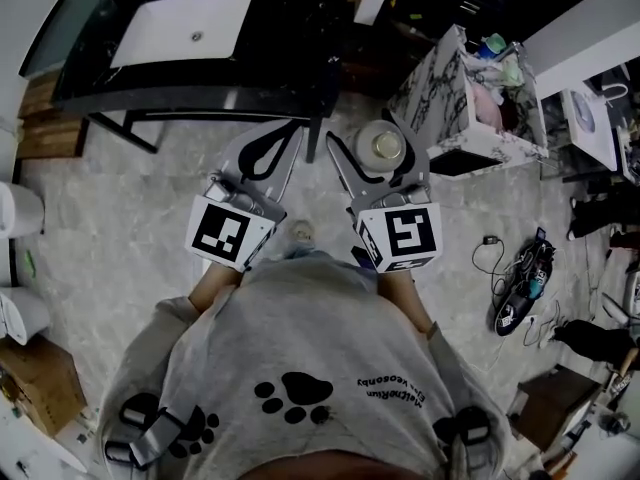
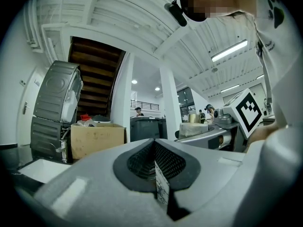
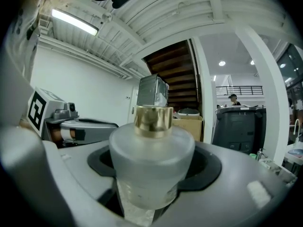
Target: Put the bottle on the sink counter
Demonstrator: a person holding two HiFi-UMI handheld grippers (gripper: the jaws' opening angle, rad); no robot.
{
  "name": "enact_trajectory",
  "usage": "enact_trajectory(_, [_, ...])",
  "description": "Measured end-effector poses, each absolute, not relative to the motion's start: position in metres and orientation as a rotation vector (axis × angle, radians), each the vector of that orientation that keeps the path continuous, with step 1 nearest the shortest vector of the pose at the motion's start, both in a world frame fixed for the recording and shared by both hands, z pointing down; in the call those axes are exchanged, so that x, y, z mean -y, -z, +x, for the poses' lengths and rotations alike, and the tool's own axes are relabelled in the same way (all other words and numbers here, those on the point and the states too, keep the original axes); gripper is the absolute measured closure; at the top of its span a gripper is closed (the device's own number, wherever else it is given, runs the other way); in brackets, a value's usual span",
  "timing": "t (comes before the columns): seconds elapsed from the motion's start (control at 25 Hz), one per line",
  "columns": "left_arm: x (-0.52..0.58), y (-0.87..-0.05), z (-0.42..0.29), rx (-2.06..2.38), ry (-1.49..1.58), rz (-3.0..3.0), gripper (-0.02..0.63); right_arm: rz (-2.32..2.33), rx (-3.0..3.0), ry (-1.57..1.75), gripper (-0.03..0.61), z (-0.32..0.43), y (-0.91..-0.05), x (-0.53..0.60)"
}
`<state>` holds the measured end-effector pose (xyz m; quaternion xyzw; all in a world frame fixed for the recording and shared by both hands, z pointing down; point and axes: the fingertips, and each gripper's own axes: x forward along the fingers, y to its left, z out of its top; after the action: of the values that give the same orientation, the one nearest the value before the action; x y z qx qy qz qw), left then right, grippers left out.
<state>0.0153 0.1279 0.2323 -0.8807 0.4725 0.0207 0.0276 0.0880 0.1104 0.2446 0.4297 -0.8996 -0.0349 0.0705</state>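
A frosted glass bottle [image 1: 382, 146] with a gold cap [image 3: 152, 117] stands upright between the jaws of my right gripper [image 1: 381, 164], which is shut on its body [image 3: 151, 150]. My left gripper [image 1: 273, 146] is beside it on the left, shut with nothing held; its dark pads [image 2: 142, 161] meet in the left gripper view. Both grippers are held in front of the person's chest over the grey floor. The black sink counter [image 1: 285, 63] with its white basin [image 1: 185, 26] lies ahead at the top, well apart from the bottle.
A marble-patterned box [image 1: 455, 108] full of items stands to the right of the counter. Cables and a dark device [image 1: 520, 290] lie on the floor at right. A cardboard box [image 1: 40, 383] and white fixtures [image 1: 20, 213] line the left edge.
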Motion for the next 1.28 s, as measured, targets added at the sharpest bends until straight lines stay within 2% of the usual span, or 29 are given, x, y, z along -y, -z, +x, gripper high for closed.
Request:
enact_trajectory(0.84, [-0.075,-0.236,0.009,-1.533,-0.032,-2.651,0.612,1.237,2.751,0.108,0.236,0.091,-0.248,-0.049])
enact_trajectory(1.28, [-0.008,-0.236,-0.003,-1.491,-0.049,-2.683,0.612,1.286,2.710,0.142,0.236,0.083,-0.245,0.012])
